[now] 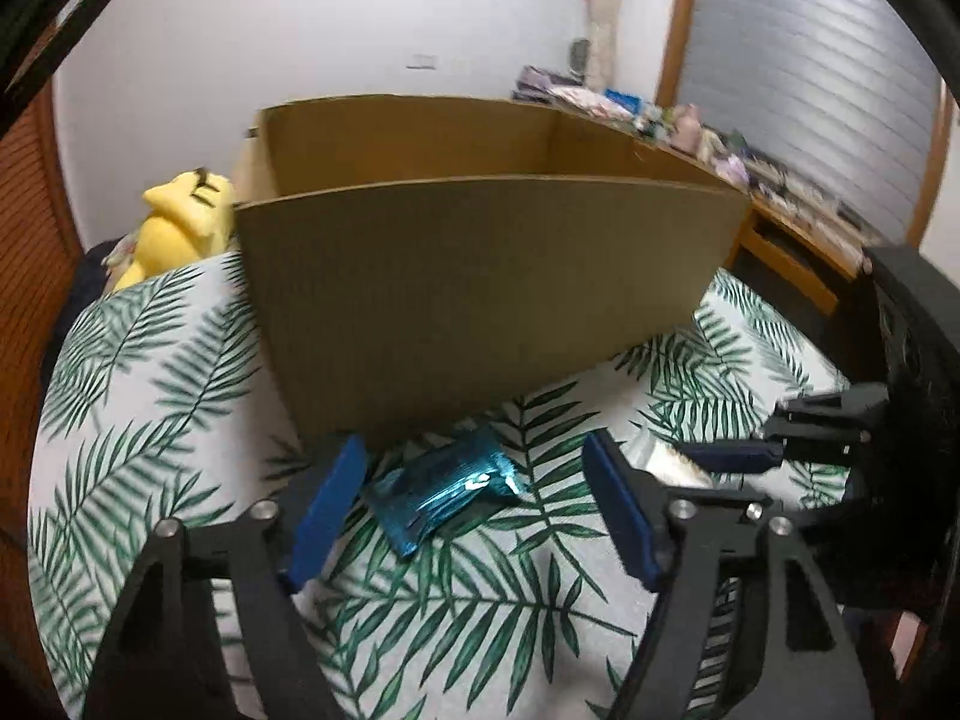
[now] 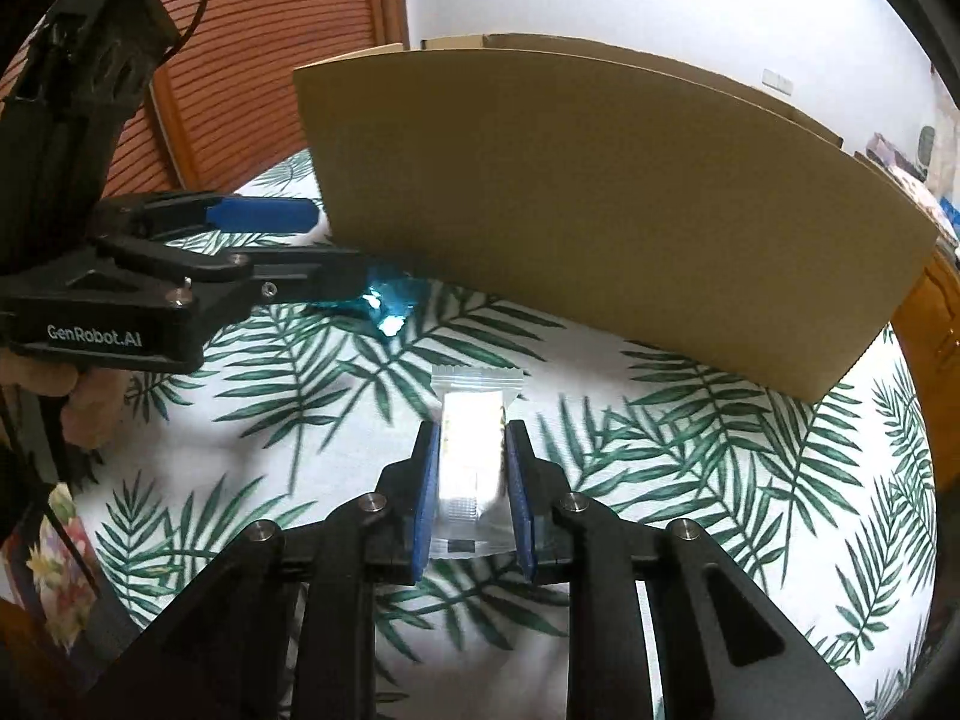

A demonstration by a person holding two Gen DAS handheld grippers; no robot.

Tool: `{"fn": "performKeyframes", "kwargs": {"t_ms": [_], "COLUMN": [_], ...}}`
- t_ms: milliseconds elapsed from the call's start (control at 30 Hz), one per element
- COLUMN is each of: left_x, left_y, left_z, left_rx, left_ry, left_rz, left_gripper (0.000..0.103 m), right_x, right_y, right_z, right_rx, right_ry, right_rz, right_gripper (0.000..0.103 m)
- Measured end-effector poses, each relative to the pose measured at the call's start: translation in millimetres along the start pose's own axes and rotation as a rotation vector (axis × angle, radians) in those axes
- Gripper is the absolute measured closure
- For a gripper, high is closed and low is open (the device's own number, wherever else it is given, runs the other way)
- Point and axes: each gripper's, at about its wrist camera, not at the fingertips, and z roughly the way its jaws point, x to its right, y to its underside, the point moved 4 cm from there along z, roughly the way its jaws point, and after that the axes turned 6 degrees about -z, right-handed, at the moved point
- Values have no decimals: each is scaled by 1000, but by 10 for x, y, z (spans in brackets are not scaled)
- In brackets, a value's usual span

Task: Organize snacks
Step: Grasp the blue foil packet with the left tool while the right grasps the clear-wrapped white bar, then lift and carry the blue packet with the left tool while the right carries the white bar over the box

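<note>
A shiny blue snack packet lies on the palm-leaf cloth between the open fingers of my left gripper, just in front of the cardboard box. It also shows in the right wrist view, partly hidden by the left gripper. My right gripper is shut on a clear white snack packet, resting on or just above the cloth. In the left wrist view the right gripper shows at right with that packet.
The open box stands at the far side of the table with its near wall tall. A yellow plush toy sits left of the box. A wooden shelf with clutter runs along the right wall.
</note>
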Motion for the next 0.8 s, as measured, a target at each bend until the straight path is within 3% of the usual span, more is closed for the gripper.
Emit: {"fn": "performKeyframes", "kwargs": {"t_ms": [300,333,467,733,800], "left_x": [56,68,117,97,82], "left_y": [112,139,169,103,96], "left_z": [309,313,294,356,346], "left_rx": [-143,-157,-167,-147,-136], "left_ry": [15,24,15,-22,-28], "left_rz": [73,78,107,91,84], "left_gripper": [35,40,54,55,73], "right_x": [124,127,118,138,136], "right_y": [33,16,33,74,73], "right_z": [89,102,97,51,55], "right_rx": [-5,-3,3,13,15], "right_ry": [-24,-28,-31,-34,-31], "right_rz": [32,34,31,41,39], "right_gripper": [84,84,84,84,84]}}
